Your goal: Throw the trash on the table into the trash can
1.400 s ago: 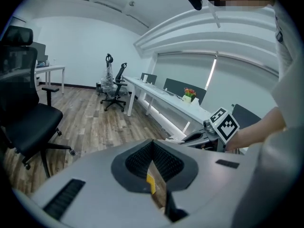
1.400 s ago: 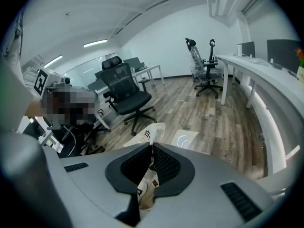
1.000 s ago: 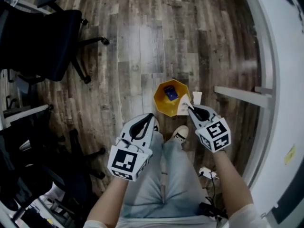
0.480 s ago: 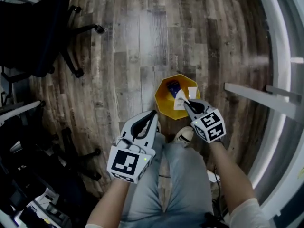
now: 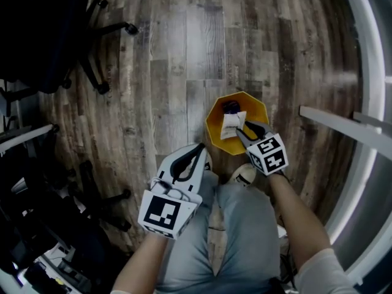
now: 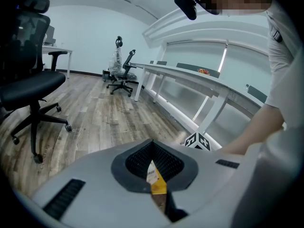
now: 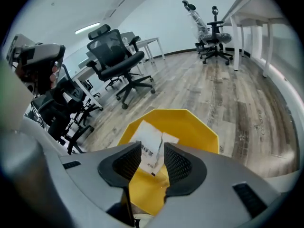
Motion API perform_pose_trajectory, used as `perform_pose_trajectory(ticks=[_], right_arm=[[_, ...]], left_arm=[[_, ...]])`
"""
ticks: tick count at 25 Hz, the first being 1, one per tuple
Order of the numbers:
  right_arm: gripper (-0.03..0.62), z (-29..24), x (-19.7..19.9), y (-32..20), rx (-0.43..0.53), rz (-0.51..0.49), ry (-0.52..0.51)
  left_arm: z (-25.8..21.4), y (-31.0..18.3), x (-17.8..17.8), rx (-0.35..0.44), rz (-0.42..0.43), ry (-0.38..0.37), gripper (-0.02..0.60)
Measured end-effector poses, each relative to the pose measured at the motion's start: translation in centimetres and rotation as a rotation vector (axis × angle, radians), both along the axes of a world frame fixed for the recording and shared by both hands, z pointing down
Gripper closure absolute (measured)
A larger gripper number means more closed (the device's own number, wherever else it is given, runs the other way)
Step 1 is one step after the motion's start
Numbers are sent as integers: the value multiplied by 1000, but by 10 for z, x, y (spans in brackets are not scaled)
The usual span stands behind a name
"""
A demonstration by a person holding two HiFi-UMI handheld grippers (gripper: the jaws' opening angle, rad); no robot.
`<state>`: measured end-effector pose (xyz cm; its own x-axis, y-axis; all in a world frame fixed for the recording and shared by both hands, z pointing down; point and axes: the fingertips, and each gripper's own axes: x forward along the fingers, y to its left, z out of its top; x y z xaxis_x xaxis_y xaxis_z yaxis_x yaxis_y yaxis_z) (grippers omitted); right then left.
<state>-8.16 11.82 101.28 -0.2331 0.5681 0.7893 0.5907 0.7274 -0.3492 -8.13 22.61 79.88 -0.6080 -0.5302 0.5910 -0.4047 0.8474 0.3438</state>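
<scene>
A yellow trash can point(image 5: 212, 125) stands on the wood floor just ahead of my feet, with a dark item point(image 5: 231, 106) inside. My right gripper point(image 5: 247, 129) hangs over the can's near rim. In the right gripper view its jaws point(image 7: 153, 152) have just been opening. A white paper slip point(image 7: 147, 137) sits loose between the parted pads above the can point(image 7: 194, 127), and shows in the head view as a white slip point(image 5: 233, 125). My left gripper point(image 5: 198, 149) is to the left of the can, shut point(image 6: 153, 147) on a small yellow-and-white wrapper point(image 6: 156, 182).
A black office chair point(image 5: 43, 35) stands at the far left, and more chairs point(image 7: 116, 61) beyond the can. A white desk beam point(image 5: 343, 127) runs along the right. The person's legs point(image 5: 239, 225) and a shoe point(image 5: 245, 175) are right below the can.
Both grippers have come down. The right one moved from beside the can to over its inside, and its jaws parted from the paper slip. The left stays shut.
</scene>
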Motion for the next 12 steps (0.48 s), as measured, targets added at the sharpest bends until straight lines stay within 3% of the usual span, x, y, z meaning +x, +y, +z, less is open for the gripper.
perform_pose_trajectory(ticks=[3,8,12], right_arm=[[393,1,0,-2,23,-4,-1],[393,-15,2,-8,29,-5,-4],[393,-57,1,-15,26,1,-27]], left_arm=[[1,6,2,-6,-9,7,581],[-8,5,4,-11,-8,12,581],[-35,1,7,3,1,13,581]])
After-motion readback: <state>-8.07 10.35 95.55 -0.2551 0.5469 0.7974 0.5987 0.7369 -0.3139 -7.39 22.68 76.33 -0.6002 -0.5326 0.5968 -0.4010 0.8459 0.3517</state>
